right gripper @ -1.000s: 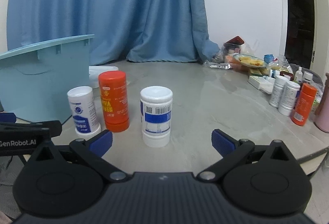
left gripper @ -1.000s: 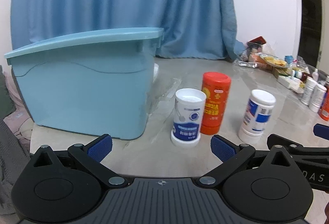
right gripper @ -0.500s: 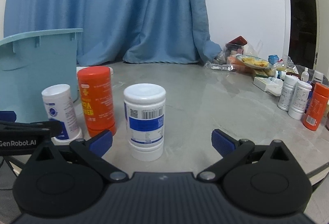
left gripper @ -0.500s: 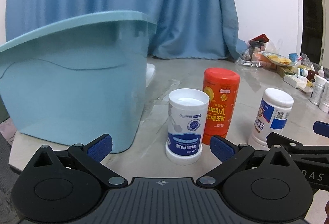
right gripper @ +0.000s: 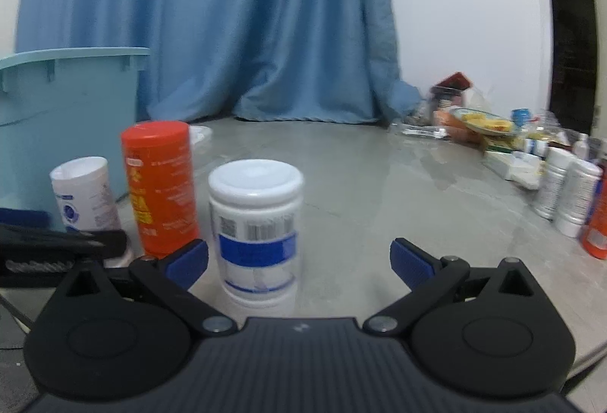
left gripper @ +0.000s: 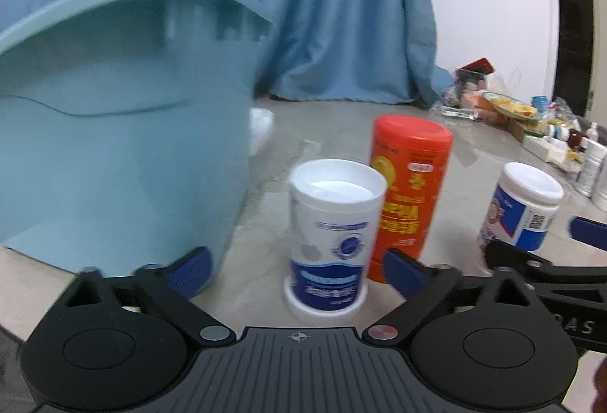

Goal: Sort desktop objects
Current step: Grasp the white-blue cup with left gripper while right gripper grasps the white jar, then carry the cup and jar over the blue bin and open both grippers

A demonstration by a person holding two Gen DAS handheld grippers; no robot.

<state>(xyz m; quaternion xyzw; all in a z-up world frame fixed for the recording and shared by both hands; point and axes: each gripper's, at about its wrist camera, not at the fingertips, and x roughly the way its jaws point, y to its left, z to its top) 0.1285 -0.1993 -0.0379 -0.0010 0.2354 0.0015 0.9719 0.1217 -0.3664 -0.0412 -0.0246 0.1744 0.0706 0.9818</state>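
Note:
Three upright containers stand in a row on the grey table: a white and blue upside-down bottle (left gripper: 334, 242), an orange canister (left gripper: 408, 193) behind it, and a white jar with a blue label (left gripper: 525, 204). My left gripper (left gripper: 296, 270) is open, with the upside-down bottle between its fingers. My right gripper (right gripper: 299, 259) is open, with the white jar (right gripper: 258, 234) just inside its left finger. The orange canister (right gripper: 161, 185) and the upside-down bottle (right gripper: 85, 196) stand to the left in the right wrist view. A large light-blue bin (left gripper: 121, 132) stands at the left.
A blue curtain (right gripper: 227, 26) hangs behind the table. Food packets and a plate (right gripper: 478, 117) lie at the far right. Several small bottles (right gripper: 569, 193) stand at the right edge. A white object (left gripper: 261, 128) lies behind the bin.
Both grippers have moved forward and lower towards the containers. The upside-down bottle now sits between the left fingers and the white jar near the right gripper's left finger. Both stay open.

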